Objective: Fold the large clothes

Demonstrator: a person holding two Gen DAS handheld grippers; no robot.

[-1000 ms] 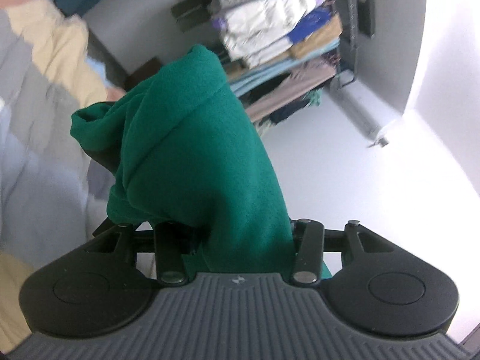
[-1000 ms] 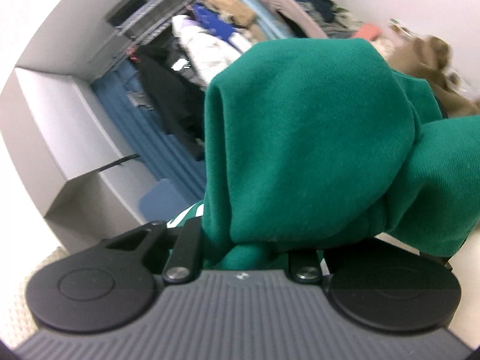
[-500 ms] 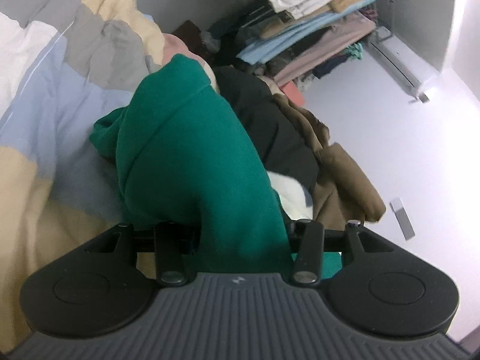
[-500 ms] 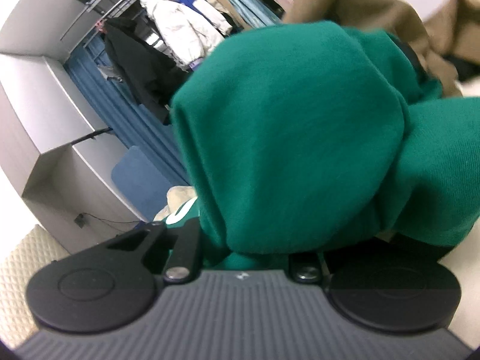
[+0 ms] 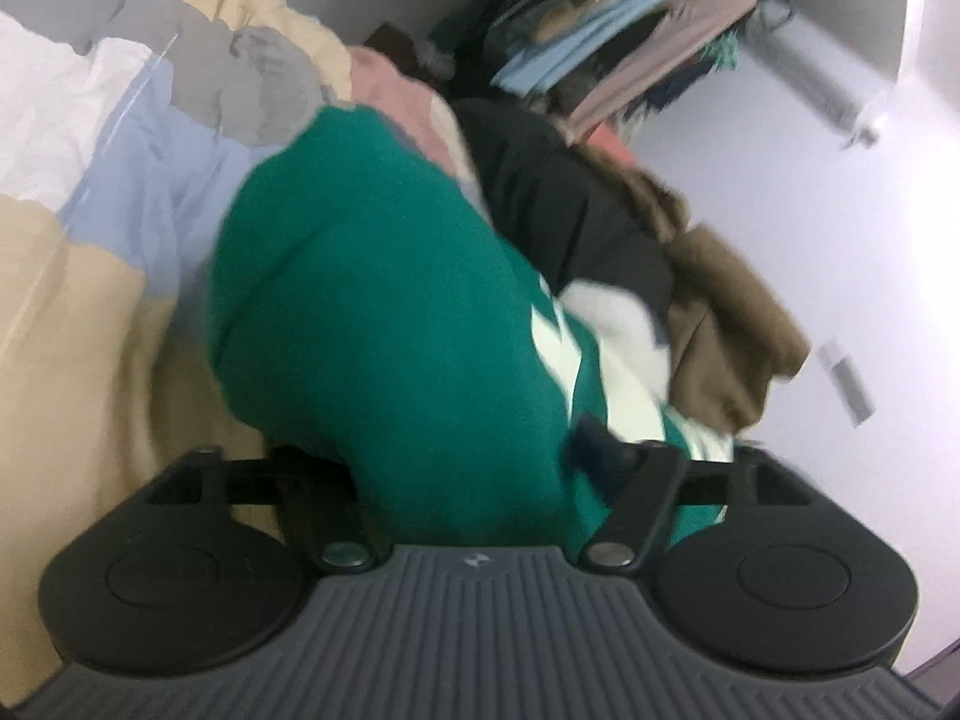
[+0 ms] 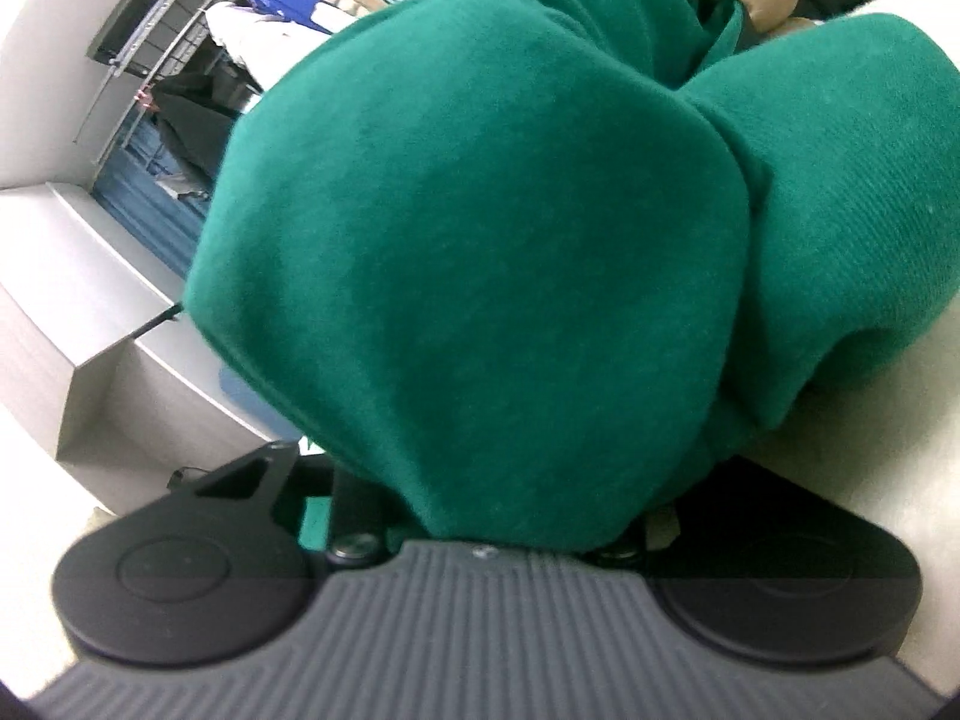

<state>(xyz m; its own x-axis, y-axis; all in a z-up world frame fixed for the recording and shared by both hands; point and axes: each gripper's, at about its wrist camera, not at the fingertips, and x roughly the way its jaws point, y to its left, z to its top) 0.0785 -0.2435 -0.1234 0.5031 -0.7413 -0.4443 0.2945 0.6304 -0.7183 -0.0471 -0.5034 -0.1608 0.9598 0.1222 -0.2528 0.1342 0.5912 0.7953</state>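
Release step: both jaws are opening with the sweater bunched between them. Lay it flat on the bed before withdrawing.

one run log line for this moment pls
step: set down green top | left gripper: opening, top between jaws | right gripper: opening, top between jaws | under: bedding
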